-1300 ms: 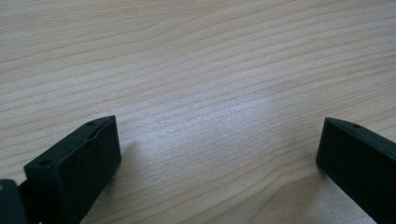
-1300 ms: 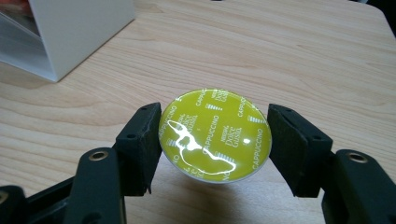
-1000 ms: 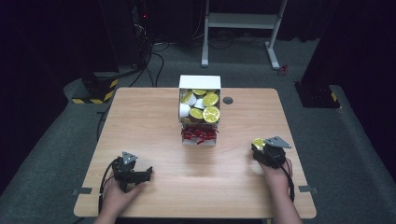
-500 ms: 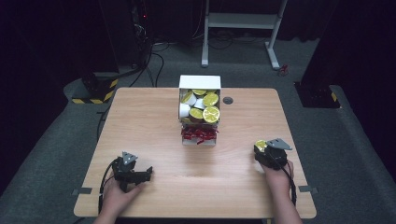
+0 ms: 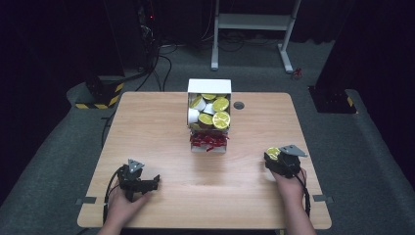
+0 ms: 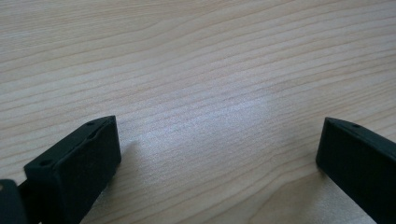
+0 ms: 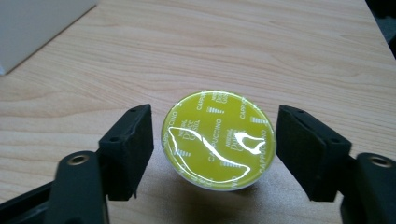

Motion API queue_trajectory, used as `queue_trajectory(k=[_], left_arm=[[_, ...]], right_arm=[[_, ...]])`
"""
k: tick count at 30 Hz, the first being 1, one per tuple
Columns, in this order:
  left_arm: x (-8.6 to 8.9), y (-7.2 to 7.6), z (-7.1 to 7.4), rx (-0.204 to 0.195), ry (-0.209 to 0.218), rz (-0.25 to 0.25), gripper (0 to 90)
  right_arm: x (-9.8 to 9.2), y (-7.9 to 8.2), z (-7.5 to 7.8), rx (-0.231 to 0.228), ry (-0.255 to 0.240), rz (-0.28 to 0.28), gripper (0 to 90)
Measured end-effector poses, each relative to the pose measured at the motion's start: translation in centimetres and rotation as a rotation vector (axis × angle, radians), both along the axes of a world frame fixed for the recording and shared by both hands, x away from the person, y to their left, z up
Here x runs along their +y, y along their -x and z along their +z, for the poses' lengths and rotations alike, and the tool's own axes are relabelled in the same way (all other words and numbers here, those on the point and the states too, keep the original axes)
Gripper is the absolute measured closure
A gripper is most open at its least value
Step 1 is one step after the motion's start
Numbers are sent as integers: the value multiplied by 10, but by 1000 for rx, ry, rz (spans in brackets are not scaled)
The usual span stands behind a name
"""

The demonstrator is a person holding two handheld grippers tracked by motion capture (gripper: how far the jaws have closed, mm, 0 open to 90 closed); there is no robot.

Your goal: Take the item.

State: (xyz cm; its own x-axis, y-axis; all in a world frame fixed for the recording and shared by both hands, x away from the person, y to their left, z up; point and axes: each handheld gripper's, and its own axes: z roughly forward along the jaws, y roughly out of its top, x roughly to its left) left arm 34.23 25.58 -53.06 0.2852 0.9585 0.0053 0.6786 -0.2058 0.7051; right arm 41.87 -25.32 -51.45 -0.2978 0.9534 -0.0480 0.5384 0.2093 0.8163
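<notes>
Between the right gripper's point(image 7: 215, 149) jaws sits a yellow-lidded cappuccino capsule point(image 7: 218, 139) on the wooden table point(image 5: 161, 127), near its right edge; those jaws have just been opening and aren't pressing it. Left gripper point(image 6: 217, 149) rests wide apart over bare wood. Capsule box point(image 5: 209, 110) stands mid-table.

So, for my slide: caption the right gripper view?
Right gripper open around a yellow capsule on the table.

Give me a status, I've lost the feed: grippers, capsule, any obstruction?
Left gripper open over bare table. Right gripper jaws just opening, yellow-lidded capsule between them, pads apart from it. White box of capsules stands well clear.
</notes>
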Motion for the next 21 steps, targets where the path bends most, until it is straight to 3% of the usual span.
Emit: queue_trajectory(k=[7, 21], left_arm=[[0, 0, 0, 0, 0, 0, 2], [0, 0, 0, 0, 0, 0, 2]], right_arm=[[-4, 3, 5, -6, -32, -6, 193], [-4, 19, 27, -84, -101, 28, 171]])
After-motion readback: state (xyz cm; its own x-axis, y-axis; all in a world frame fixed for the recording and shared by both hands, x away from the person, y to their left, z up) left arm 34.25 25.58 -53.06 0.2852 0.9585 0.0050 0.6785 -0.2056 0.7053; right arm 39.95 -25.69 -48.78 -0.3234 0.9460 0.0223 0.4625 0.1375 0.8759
